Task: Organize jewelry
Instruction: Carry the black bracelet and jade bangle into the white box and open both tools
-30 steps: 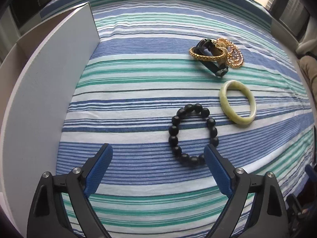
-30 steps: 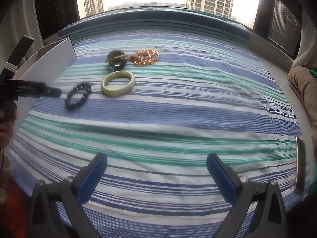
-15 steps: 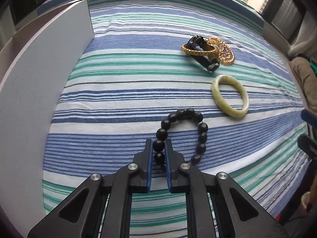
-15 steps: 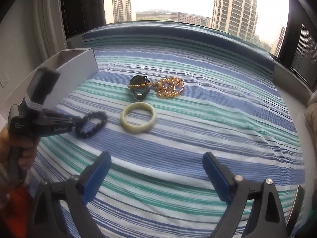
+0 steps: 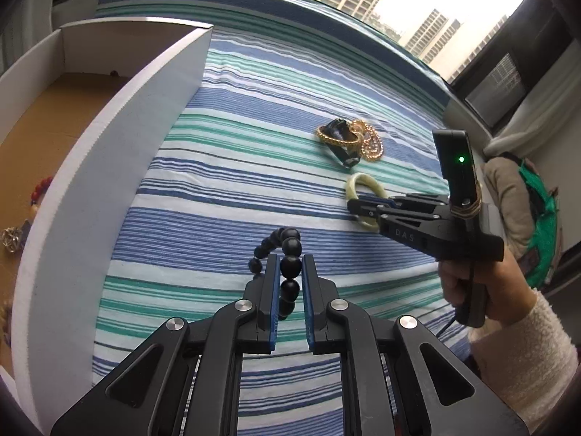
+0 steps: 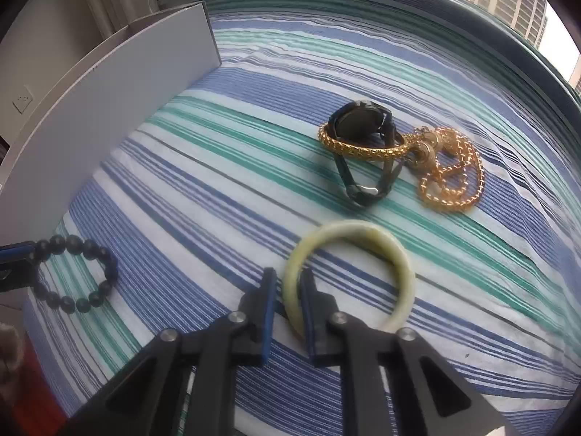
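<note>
My left gripper (image 5: 290,259) is shut on a black bead bracelet (image 5: 290,243), which hangs from the pads just above the striped cloth. The right wrist view shows that bracelet (image 6: 78,276) at the far left, beside the white box wall (image 6: 109,91). My right gripper (image 6: 287,276) has its jaws closing on the near rim of a pale green bangle (image 6: 363,232), with both pads against it. In the left wrist view the right gripper (image 5: 354,205) reaches in from the right onto the bangle (image 5: 363,181).
A black watch (image 6: 363,123), a gold bangle (image 6: 359,149) and a gold chain (image 6: 450,178) lie tangled beyond the green bangle. The white box (image 5: 109,167) stands at the left with a few jewelry pieces (image 5: 12,239) inside. A person's hand and sleeve (image 5: 508,327) hold the right gripper.
The left gripper shut on the bead bracelet, then lifted it and swung toward the box. The right gripper travelled across the cloth to the green bangle and closed on its rim.
</note>
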A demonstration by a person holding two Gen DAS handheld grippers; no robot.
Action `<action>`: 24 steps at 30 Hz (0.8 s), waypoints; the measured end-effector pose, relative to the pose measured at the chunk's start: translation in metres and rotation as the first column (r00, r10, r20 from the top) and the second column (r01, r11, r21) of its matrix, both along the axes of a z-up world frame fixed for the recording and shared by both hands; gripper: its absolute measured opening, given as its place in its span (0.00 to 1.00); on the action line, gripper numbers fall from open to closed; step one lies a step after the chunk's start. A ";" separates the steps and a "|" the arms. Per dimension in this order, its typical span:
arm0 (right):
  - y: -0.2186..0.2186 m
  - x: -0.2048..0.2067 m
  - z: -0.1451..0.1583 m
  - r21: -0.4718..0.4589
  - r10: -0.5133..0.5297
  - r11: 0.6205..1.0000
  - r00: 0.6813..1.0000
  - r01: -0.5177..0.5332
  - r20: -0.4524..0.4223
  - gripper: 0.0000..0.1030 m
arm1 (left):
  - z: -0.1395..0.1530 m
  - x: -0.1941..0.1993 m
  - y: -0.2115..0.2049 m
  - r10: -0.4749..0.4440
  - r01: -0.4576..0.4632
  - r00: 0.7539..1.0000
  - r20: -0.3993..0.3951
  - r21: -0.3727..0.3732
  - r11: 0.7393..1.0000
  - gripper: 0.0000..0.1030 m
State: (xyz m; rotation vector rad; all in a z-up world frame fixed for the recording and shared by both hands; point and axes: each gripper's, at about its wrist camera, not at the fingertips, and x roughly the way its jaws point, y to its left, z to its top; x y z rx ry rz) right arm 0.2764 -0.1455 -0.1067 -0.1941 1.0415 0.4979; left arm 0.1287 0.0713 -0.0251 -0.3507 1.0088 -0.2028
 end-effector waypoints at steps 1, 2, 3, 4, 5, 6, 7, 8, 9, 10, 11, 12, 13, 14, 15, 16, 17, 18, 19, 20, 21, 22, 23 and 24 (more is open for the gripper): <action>-0.003 0.000 0.003 0.023 -0.006 1.000 1.000 0.005 0.001 0.10 | 0.004 -0.005 0.003 0.003 -0.003 1.000 0.008 -0.009 1.000 0.09; -0.006 -0.003 0.007 0.045 -0.013 0.999 1.000 0.013 0.003 0.10 | 0.009 -0.011 0.006 0.007 -0.006 1.000 0.014 -0.016 1.000 0.09; -0.009 -0.006 0.011 0.074 -0.023 0.997 1.000 0.023 0.003 0.10 | 0.013 -0.014 0.007 0.008 -0.008 1.000 0.023 -0.023 1.000 0.09; -0.014 -0.011 0.016 0.115 -0.033 0.993 0.999 0.033 -0.003 0.10 | 0.019 -0.018 0.010 0.010 -0.009 0.999 0.032 -0.027 1.000 0.09; -0.019 -0.016 0.023 0.158 -0.036 0.987 0.999 0.037 -0.009 0.10 | 0.025 -0.023 0.014 0.014 -0.013 0.999 0.043 -0.029 1.000 0.09; -0.022 -0.022 0.029 0.191 -0.035 0.981 0.999 0.036 -0.011 0.11 | 0.032 -0.030 0.018 0.017 -0.015 0.998 0.056 -0.029 0.999 0.09; -0.024 -0.029 0.036 0.218 -0.032 0.975 0.999 0.033 -0.008 0.11 | 0.038 -0.035 0.022 0.022 -0.020 0.998 0.066 -0.031 0.999 0.09; -0.024 -0.035 0.044 0.241 -0.027 0.970 1.000 0.027 -0.001 0.11 | 0.045 -0.041 0.028 0.029 -0.026 0.997 0.076 -0.037 0.999 0.09; -0.023 -0.041 0.052 0.263 -0.018 0.965 1.000 0.016 0.005 0.11 | 0.053 -0.047 0.034 0.036 -0.033 0.996 0.086 -0.044 0.998 0.09; -0.020 -0.047 0.060 0.285 -0.006 0.959 1.000 0.002 0.013 0.11 | 0.060 -0.053 0.042 0.045 -0.040 0.994 0.098 -0.050 0.998 0.09; -0.016 -0.053 0.070 0.308 0.008 0.951 1.000 -0.015 0.023 0.11 | 0.068 -0.059 0.051 0.056 -0.051 0.992 0.111 -0.052 0.997 0.09; -0.010 -0.059 0.079 0.330 0.024 0.943 0.999 -0.034 0.034 0.11 | 0.076 -0.066 0.060 0.072 -0.066 0.990 0.124 -0.051 0.997 0.09; -0.003 -0.064 0.088 0.348 0.041 0.936 0.998 -0.055 0.047 0.11 | 0.084 -0.072 0.071 0.090 -0.084 0.986 0.137 -0.046 0.995 0.09; 0.007 -0.066 0.100 0.367 0.059 0.927 0.996 -0.078 0.063 0.11 | 0.092 -0.078 0.083 0.111 -0.106 0.982 0.150 -0.042 0.994 0.09; 0.016 -0.069 0.111 0.385 0.078 0.917 0.994 -0.103 0.079 0.11 | 0.098 -0.083 0.095 0.134 -0.129 0.978 0.162 -0.037 0.991 0.09; 0.028 -0.072 0.121 0.399 0.098 0.908 0.991 -0.128 0.095 0.11 | 0.103 -0.088 0.107 0.157 -0.154 0.972 0.173 -0.029 0.988 0.09; 0.039 -0.073 0.132 0.413 0.118 0.898 0.987 -0.154 0.112 0.11 | 0.107 -0.092 0.119 0.180 -0.180 0.966 0.183 -0.016 0.983 0.09; 0.053 -0.076 0.141 0.424 0.141 0.887 0.982 -0.182 0.127 0.11 | 0.108 -0.093 0.130 0.207 -0.211 0.960 0.191 0.001 0.978 0.09; 0.066 -0.077 0.150 0.432 0.163 0.878 0.977 -0.209 0.140 0.11 | 0.109 -0.096 0.144 0.234 -0.241 0.953 0.193 0.015 0.970 0.09; 0.079 -0.077 0.158 0.438 0.187 0.868 0.970 -0.236 0.152 0.11 | 0.108 -0.095 0.157 0.261 -0.269 0.947 0.188 0.021 0.963 0.09; 0.094 -0.076 0.165 0.441 0.210 0.859 0.964 -0.262 0.163 0.11 | 0.104 -0.094 0.171 0.286 -0.295 0.941 0.180 0.027 0.955 0.09; 0.110 -0.074 0.170 0.440 0.232 0.852 0.957 -0.285 0.171 0.11 | 0.100 -0.091 0.183 0.309 -0.319 0.935 0.171 0.035 0.947 0.09; 0.125 -0.072 0.174 0.436 0.250 0.847 0.952 -0.304 0.178 0.11 | 0.094 -0.087 0.195 0.336 -0.346 0.929 0.158 0.045 0.937 0.09; 0.141 -0.069 0.176 0.430 0.266 0.844 0.947 -0.319 0.181 0.11 | 0.087 -0.083 0.207 0.357 -0.368 0.923 0.145 0.056 0.928 0.09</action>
